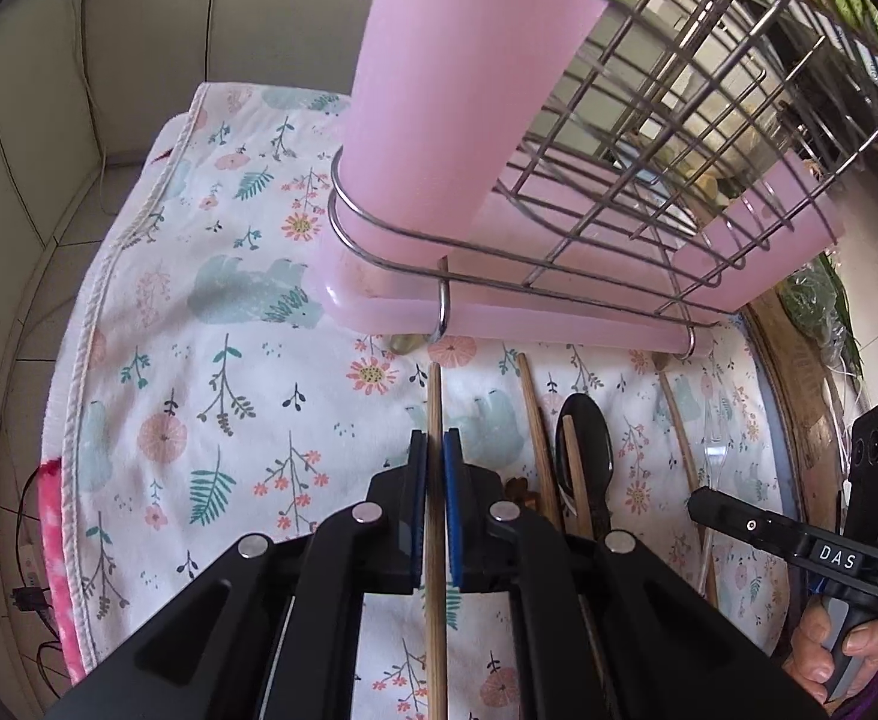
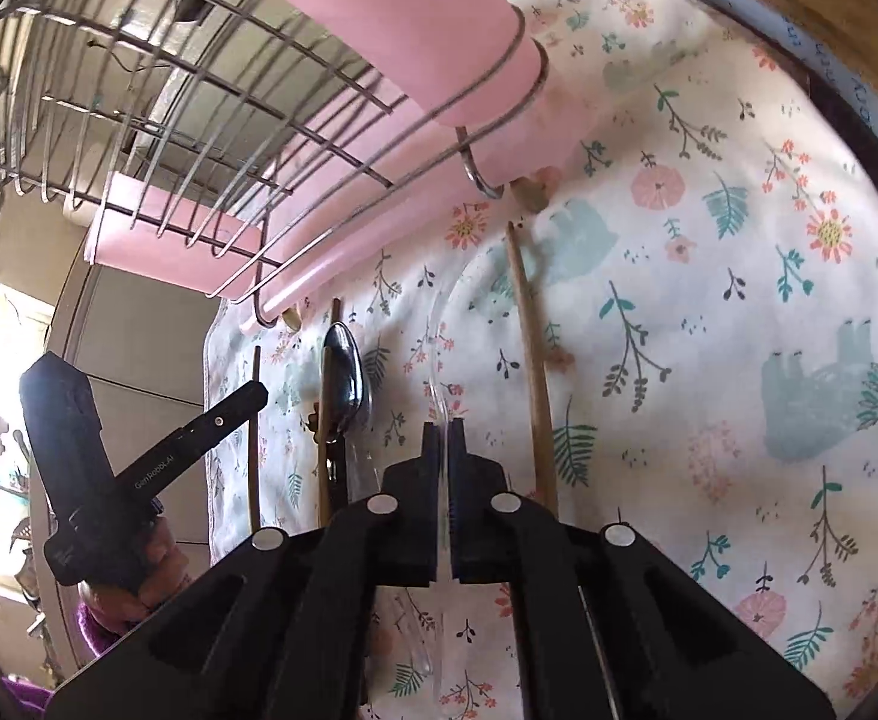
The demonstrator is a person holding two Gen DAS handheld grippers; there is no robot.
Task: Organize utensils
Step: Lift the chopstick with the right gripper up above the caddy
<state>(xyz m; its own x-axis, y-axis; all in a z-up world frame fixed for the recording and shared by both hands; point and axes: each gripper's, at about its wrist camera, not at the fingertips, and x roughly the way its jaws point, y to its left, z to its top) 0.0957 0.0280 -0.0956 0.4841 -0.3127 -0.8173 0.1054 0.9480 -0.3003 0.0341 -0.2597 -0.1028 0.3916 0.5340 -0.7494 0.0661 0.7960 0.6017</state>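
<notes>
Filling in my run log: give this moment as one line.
left hand-held gripper: shut on chopstick | right hand-held gripper: shut on clear fork | rack: ahead, utensils not yet in

Ahead of both grippers, the wire dish rack [image 1: 649, 138] with its pink utensil cup [image 1: 451, 90] and pink drip tray [image 1: 499, 315] blocks forward travel. The floral cloth [image 1: 210, 312] to the left of the rack lies bare. Between the grippers, loose chopsticks [image 1: 538, 426] and a metal spoon [image 1: 586, 441] crowd the surface. A clear plastic utensil [image 2: 439, 360], possibly a fork, lies beside them.
</notes>
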